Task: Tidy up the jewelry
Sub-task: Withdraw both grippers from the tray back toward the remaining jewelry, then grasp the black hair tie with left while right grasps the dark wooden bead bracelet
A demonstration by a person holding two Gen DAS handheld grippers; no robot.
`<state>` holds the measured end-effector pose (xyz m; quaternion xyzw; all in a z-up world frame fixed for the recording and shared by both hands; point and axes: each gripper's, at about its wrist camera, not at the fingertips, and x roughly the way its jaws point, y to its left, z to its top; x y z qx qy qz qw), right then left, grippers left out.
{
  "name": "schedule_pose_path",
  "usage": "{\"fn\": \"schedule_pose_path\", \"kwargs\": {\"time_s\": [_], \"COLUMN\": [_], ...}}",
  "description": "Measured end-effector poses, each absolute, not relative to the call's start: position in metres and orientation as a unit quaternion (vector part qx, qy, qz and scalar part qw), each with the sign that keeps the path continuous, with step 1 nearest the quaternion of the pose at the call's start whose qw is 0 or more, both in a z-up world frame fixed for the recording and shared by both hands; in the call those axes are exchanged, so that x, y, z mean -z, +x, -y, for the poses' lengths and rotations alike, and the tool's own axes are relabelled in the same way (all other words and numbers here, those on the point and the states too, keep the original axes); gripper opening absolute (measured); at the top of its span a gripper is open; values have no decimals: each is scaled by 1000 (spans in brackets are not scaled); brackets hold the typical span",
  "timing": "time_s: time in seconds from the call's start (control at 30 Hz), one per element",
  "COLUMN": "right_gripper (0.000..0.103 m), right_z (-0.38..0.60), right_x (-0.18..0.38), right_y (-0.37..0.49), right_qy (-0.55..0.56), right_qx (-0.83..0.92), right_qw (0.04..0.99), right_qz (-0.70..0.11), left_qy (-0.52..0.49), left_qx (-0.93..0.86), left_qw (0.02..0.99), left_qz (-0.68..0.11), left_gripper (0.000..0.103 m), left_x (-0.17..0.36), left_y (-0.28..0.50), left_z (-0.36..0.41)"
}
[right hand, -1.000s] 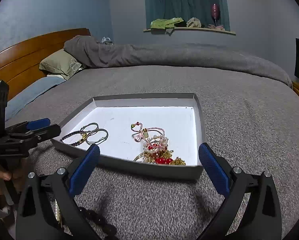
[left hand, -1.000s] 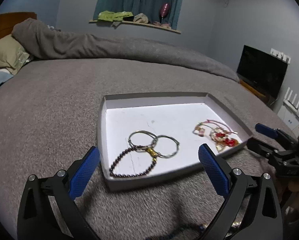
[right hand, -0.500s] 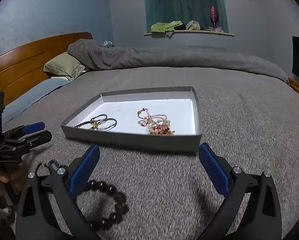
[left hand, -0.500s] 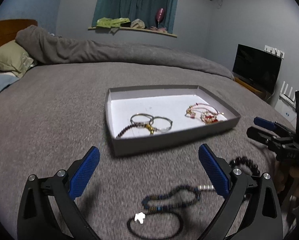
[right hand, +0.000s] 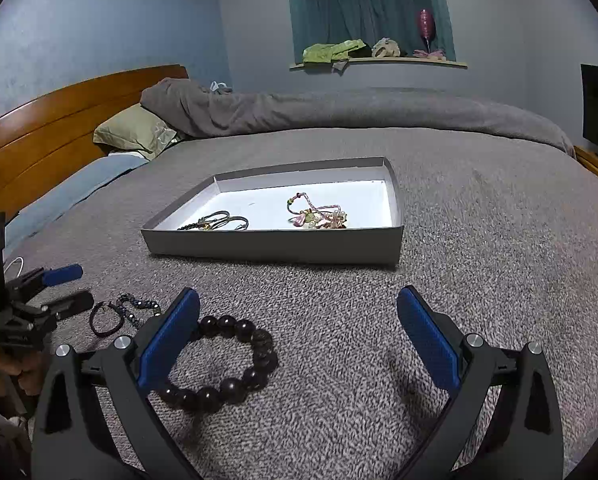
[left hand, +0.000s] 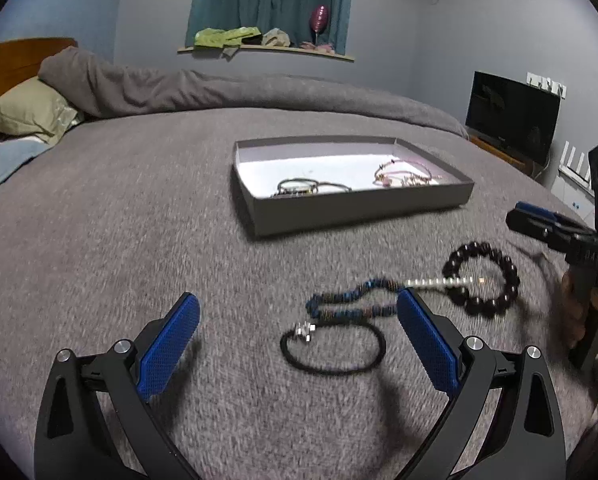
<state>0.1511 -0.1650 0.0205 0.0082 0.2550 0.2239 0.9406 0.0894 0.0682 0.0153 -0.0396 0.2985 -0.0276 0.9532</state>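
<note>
Rough, nubbly grey cloth covers the bed (right hand: 479, 264). The tray (right hand: 275, 246) looks like matt grey card with a smooth white floor. Dark bead bracelet (right hand: 235, 364) shines glossy and polished. Both tools, left (left hand: 297, 344) and right (right hand: 297, 344), show matt black plastic with textured blue pads (right hand: 167, 340). The headboard (right hand: 43, 136) is glossy wood.

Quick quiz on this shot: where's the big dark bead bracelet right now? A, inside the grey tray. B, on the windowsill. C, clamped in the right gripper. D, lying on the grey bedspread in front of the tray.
D: the dark bead bracelet lies on the bedspread, on the near side of the tray, with the right gripper open above it.
</note>
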Motion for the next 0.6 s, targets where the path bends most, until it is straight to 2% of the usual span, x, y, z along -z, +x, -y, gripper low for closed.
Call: {"fn": "schedule_pose_path", "kwargs": {"time_s": [0.43,0.6], "right_gripper": [98,98], "right_z": [164,160], "right_x": [-15,-11], "right_y": [137,134], "right_qy": [7,4], "right_qx": [-227,-227], "right_qw": [937,934], "right_qz": [-266,-277], "left_qy": [-35,-35], "left_qx": [37,46], "left_qw": [947,943], "left_qz": [-318,-327], "left_gripper": [98,95], "left_x": [-5,-2], "left_y": [86,89], "left_z": [-65,-64]}}
